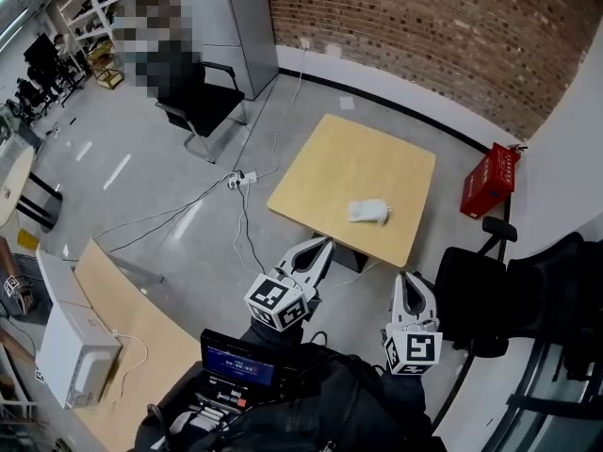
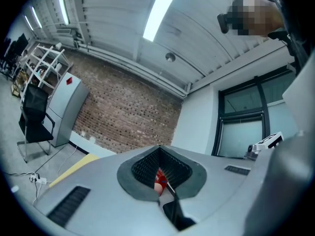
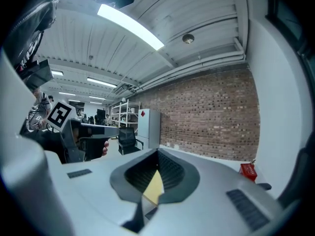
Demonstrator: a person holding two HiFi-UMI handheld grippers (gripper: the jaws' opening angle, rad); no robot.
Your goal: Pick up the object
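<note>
Hovering short of the table (image 1: 325, 158), the left gripper (image 1: 323, 246) had its jaws pressed together on nothing. Loose floor cables (image 1: 245, 222) trailing just to its left looked a likely snag for a foot stepping in. Ahead of both grippers and between their lines lay the white object (image 1: 368, 212), resting on the tabletop well clear of either tip. It looked small and soft, so a closed tip arriving on it would probably shove it farther away across the wood rather than take it. The right gripper (image 1: 412, 281) was likewise closed and empty, so it would need to spread its jaws before descending. A black chair (image 1: 468, 295) stood close on its right, and a wide swing could knock against it.
</note>
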